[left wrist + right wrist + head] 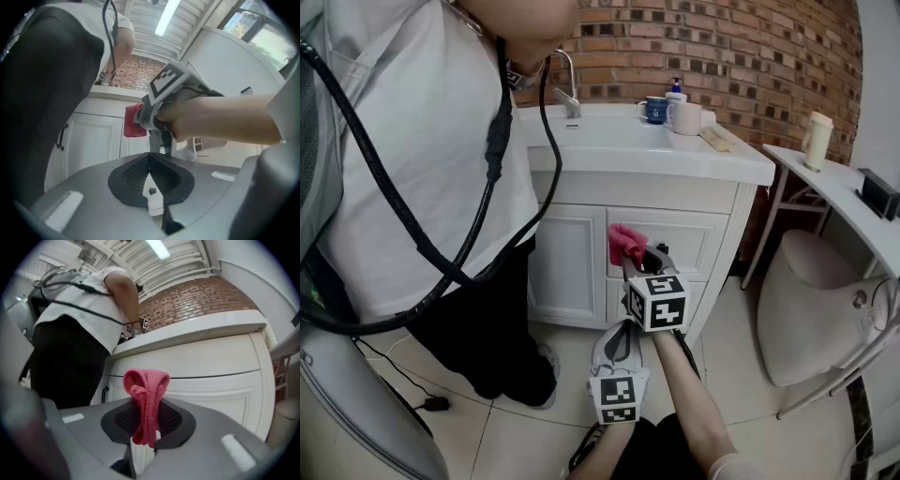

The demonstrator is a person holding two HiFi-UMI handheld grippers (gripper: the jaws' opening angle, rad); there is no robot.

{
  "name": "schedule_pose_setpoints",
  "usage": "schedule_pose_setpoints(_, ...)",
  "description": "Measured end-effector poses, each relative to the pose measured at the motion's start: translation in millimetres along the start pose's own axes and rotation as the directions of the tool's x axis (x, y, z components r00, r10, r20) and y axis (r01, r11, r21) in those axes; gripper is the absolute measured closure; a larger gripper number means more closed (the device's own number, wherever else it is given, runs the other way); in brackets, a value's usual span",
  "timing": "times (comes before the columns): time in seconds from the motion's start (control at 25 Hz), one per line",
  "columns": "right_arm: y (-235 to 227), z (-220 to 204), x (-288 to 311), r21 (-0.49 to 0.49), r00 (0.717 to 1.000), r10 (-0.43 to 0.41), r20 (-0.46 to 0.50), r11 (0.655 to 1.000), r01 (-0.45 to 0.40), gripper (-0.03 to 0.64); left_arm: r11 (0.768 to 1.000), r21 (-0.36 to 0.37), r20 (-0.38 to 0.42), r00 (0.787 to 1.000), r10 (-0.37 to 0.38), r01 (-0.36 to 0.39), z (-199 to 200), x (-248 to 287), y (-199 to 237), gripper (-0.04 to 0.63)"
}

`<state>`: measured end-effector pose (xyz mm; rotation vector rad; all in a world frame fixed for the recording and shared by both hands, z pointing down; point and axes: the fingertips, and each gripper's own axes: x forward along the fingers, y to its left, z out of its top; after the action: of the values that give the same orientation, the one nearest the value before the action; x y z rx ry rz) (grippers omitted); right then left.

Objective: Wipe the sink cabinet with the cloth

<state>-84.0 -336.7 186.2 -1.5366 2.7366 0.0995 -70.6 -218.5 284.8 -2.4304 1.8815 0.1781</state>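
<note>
While a person [422,187] crowds the cabinet [572,267], right tongs [639,258] clamp the cloth [624,241], left tongs [150,157] closed.

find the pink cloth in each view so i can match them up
Head view: the pink cloth is at centre, at the right gripper's tip, in front of the sink cabinet.
Left gripper view: left of centre, at the right gripper's far end.
Right gripper view: dead centre, pinched between the jaws.
Shared landmark: the white cabinet front, behind the cloth in all three.

Pink cloth [146,390] bunched, folded, pinched in right gripper [145,427]; close before white sink cabinet [211,376] front.
</note>
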Motion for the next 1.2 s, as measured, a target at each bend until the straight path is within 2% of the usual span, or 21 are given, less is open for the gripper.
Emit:
schedule_pose_setpoints(0.12, -1.1, -1.2, 37.7, 0.056, 1.000, 0.009, -0.024, 0.998, -0.008, 0.551, 0.993, -0.115, -0.005, 0.999, 0.035, -0.036, -9.9, -7.0, 7.2, 0.589)
schedule_pose_setpoints(0.2, -6.9, -3.8, 55.1, 0.083, 0.999, -0.006, -0.042, 0.996, 0.010, 0.551, 0.988, -0.152, -0.010, 1.000, 0.022, -0.023, -14.0, -5.1, 4.9, 0.589)
schedule_pose_setpoints(0.44, -33.8, -5.6, 47.6, 0.101, 0.997, -0.065, -0.028, 0.993, 0.067, 0.551, 0.995, -0.050, -0.005, 0.996, -0.085, 0.084, -8.0, 5.3, -21.7, 0.589)
schedule_pose_setpoints(0.68, -118.0, -6.3, -3.3, 0.111, 0.979, -0.200, -0.029, 0.973, 0.202, 0.551, 0.995, -0.030, -0.047, 0.994, -0.100, 0.098, -17.1, 10.4, -25.1, 0.589)
schedule_pose_setpoints(0.84, -188.3, -13.3, -43.0, 0.110, 0.946, -0.322, -0.037, 0.940, 0.324, 0.551, 0.994, 0.006, -0.048, 0.992, -0.112, 0.113, -18.7, 17.8, -30.7, 0.589)
schedule_pose_setpoints(0.92, -215.1, -18.2, -59.3, 0.136, 0.935, -0.353, -0.045, 0.925, 0.355, 0.551, 0.993, 0.022, -0.052, 0.992, -0.112, 0.113, -19.1, 19.3, -32.2, 0.589)
schedule_pose_setpoints(1.12, -243.8, -27.5, -83.0, 0.106, 0.898, -0.434, -0.067, 0.892, 0.439, 0.551, 0.993, 0.037, -0.060, 0.992, -0.114, 0.116, -19.4, 19.7, -32.7, 0.589)
schedule_pose_setpoints(1.2, -233.1, -25.9, -85.8, 0.126, 0.908, -0.415, -0.048, 0.900, 0.418, 0.551, 0.993, 0.030, -0.058, 0.992, -0.114, 0.116, -19.0, 19.9, -32.8, 0.589)
